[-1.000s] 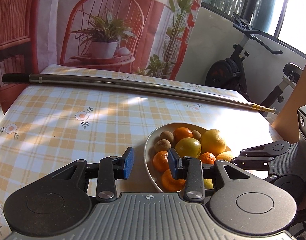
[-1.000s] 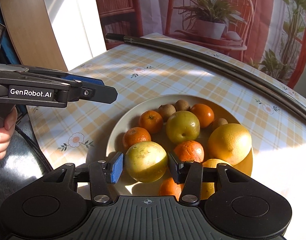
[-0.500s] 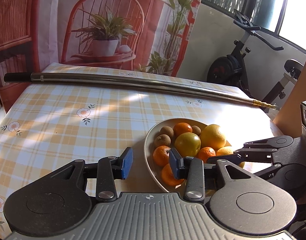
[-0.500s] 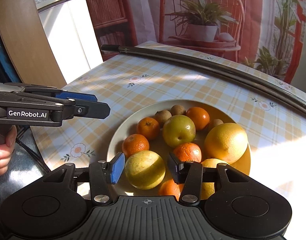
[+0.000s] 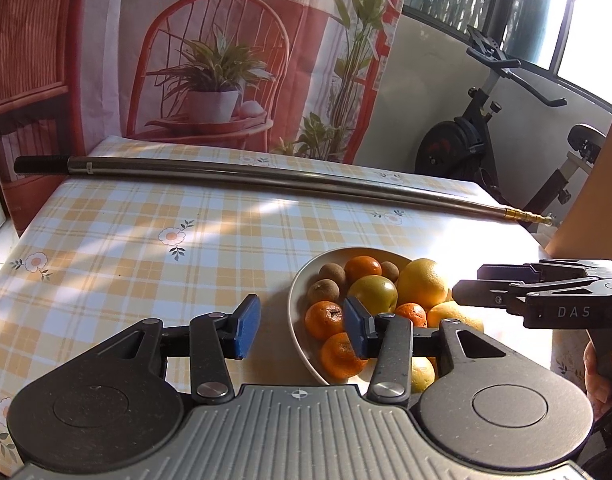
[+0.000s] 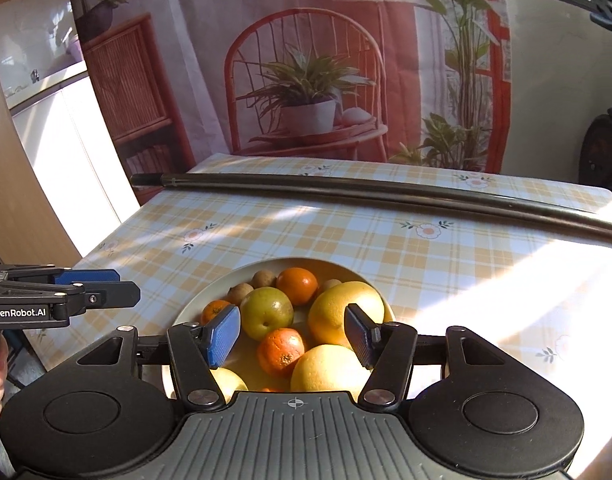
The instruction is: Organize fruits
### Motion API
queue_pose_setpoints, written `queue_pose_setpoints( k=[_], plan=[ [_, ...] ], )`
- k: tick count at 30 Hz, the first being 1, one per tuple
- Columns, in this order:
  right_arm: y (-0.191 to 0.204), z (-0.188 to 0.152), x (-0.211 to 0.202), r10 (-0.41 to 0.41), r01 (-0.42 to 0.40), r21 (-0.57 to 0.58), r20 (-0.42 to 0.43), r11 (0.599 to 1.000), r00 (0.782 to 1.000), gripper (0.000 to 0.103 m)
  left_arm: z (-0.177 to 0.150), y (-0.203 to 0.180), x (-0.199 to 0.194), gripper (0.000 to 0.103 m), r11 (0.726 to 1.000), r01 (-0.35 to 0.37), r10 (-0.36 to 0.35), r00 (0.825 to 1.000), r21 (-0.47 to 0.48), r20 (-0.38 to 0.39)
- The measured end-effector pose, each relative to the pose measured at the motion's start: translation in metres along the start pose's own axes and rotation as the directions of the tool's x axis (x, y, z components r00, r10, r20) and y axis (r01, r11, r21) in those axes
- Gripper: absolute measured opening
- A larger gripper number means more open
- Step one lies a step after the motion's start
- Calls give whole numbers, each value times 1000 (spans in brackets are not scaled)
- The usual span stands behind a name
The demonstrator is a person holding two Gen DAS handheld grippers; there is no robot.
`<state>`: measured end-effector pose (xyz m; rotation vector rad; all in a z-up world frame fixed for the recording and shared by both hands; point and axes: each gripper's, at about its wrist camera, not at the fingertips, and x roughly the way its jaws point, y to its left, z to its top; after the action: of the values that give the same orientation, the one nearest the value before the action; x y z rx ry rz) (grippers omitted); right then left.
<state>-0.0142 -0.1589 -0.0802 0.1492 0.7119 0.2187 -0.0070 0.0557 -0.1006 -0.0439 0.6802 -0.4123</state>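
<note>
all fruits (image 6: 265, 314) are seen piled in the plate (image 6: 193, 304) beneath both empty, spread grippers (image 6: 291, 336) (image 5: 301, 330); fits start or finish.

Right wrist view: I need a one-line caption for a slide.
Open right tool poised over a plate of mixed fruit on a checked tablecloth, left tool alongside.

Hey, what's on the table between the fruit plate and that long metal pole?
Nothing. Between the plate and the pole there is only bare checked tablecloth with printed flowers, shown in both wrist views.
</note>
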Motion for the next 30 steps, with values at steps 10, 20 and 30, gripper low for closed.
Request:
queue_pose_setpoints(
  k=[10,20,30],
  plan=[
    [-10,-7,-3,-21,20,58,9,998,1000,98,1,1,-2,63,1000,29,-29,1000,-7,0],
    [-5,8,-26,-23,19,62,68,998,997,102,21,-14,-20,103,998,38,-41,997,41,58],
    [10,48,-95,-82,75,36,243,997,967,103,63,-37,-71,103,997,29,-45,969,68,245]
  ],
)
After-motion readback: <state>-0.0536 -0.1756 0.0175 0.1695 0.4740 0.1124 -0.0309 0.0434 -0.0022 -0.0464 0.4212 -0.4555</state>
